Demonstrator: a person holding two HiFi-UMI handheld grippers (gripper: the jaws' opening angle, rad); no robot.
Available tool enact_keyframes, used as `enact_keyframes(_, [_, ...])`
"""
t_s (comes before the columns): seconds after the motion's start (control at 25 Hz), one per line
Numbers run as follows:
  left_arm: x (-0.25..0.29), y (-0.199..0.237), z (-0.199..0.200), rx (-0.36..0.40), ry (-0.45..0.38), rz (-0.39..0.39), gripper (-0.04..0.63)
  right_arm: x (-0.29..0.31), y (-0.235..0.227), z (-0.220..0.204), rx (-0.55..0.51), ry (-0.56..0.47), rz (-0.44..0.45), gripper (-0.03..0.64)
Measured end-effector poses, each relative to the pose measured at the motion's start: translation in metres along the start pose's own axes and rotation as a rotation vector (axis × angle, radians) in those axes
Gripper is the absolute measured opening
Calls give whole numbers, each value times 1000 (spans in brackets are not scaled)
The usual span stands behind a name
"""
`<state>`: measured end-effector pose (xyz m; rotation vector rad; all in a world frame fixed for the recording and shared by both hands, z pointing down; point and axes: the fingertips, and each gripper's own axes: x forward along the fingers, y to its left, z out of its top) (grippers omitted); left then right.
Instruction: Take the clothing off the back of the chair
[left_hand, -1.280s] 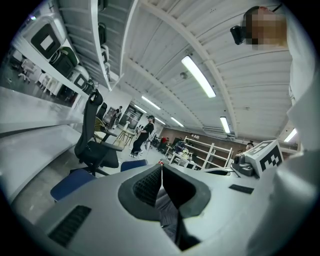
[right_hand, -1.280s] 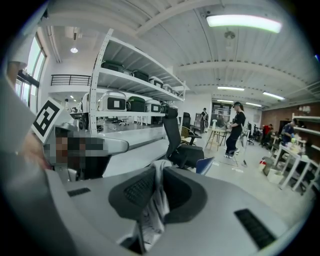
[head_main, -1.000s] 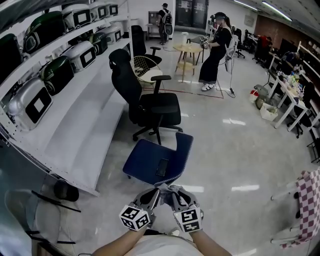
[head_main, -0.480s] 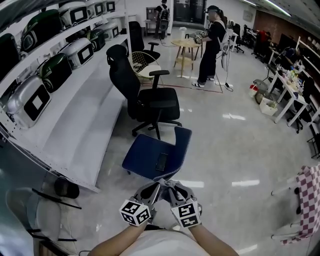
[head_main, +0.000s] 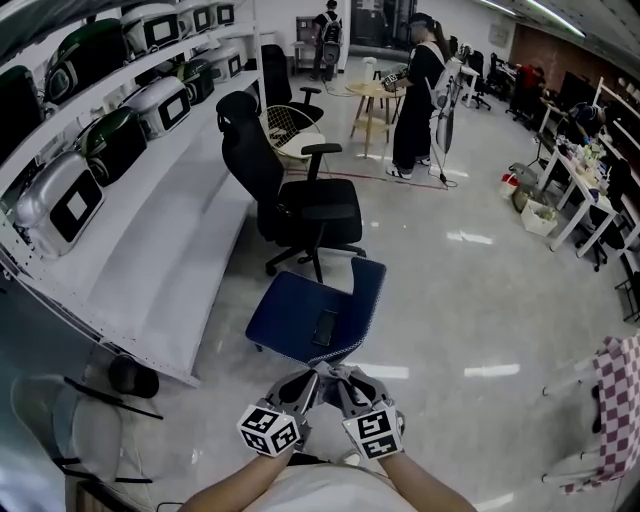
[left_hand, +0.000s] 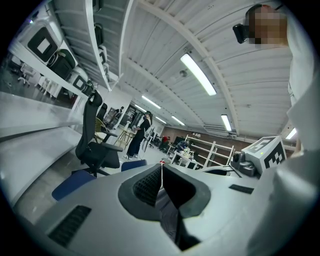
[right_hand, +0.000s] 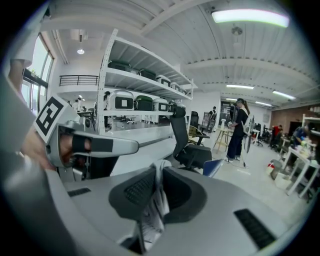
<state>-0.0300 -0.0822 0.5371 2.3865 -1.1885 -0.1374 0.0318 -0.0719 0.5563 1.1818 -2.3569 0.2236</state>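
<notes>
Low in the head view my left gripper and right gripper are held close together, just short of a blue chair with a dark phone on its seat. A light grey piece of clothing is bunched between their tips. In the right gripper view the right gripper is shut on a whitish-grey fold of the clothing. The left gripper shows its pads pressed together, with dark fabric of the clothing caught just below them. How the rest of the garment hangs is hidden.
A black office chair stands beyond the blue one. White shelving with appliances runs along the left. A person in black stands at a round table far back. A checkered cloth hangs on a rack at the right edge.
Both grippers have stayed together in the same place with the fabric between them. The person in black at the back has stepped a little to the left.
</notes>
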Motion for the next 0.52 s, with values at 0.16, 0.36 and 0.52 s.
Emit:
enact_keyframes(0.16, [1,7,0,-3,-4,10,14,4,0,0,-8,0,6,52])
enact_keyframes(0.36, [0,16,6,-5,-30,28,14,6,-2,3,-13,-12,0,52])
enact_keyframes(0.52, [-3,22,6,-12,-24,40,14,7,-4,2,-1,-7,-2,52])
